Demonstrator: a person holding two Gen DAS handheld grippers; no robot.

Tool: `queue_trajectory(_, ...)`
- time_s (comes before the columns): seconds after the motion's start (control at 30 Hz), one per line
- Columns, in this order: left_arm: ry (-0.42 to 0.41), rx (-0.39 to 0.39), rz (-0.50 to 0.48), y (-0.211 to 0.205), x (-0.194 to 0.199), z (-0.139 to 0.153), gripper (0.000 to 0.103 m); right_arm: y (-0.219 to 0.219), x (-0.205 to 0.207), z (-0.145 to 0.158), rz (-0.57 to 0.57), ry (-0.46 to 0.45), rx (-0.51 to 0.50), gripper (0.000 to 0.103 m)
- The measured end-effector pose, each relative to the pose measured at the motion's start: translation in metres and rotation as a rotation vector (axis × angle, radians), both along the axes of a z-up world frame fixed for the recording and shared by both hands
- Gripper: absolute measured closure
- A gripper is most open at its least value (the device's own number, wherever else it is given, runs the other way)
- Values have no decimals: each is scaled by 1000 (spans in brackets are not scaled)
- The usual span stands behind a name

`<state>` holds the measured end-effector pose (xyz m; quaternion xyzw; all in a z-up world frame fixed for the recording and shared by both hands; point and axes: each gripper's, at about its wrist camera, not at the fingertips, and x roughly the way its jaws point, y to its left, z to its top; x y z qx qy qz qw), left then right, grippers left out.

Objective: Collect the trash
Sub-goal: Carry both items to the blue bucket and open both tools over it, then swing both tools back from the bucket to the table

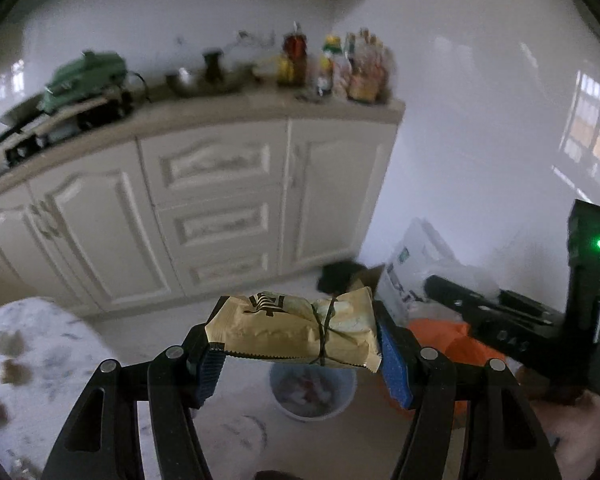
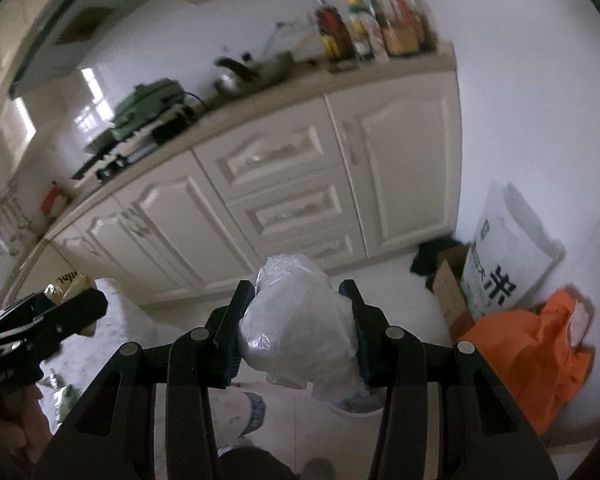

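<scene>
Left gripper: you pinch the tan paper packet tied with black string above the pale round bin.
Right gripper: your pads squeeze the crumpled clear plastic bag, held aloft.

Soft daylight, window glare on glossy walls, motion blur, fisheye-warped edges

Tan packet printed with black characters, bound by a dark band. Clear whitish plastic bag. Orange bag lower right. Cream cabinets. Blue-padded black jaws.
</scene>
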<state>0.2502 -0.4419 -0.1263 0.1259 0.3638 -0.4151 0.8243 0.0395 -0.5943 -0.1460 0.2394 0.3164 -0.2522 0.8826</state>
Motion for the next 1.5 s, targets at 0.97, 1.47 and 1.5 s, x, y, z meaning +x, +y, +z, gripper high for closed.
queue_trajectory(0.97, 20, 196, -3, -161, 106, -76, 1, -74, 5, -94, -184, 69, 266, 0)
queue_trajectory(1.47, -57, -15, 125, 55, 12, 23, 1, 18, 8, 9, -74, -4, 98, 0)
queue_trajectory(1.5, -63, -26, 144, 74, 6, 30, 1, 25, 9, 15, -62, -10, 85, 0)
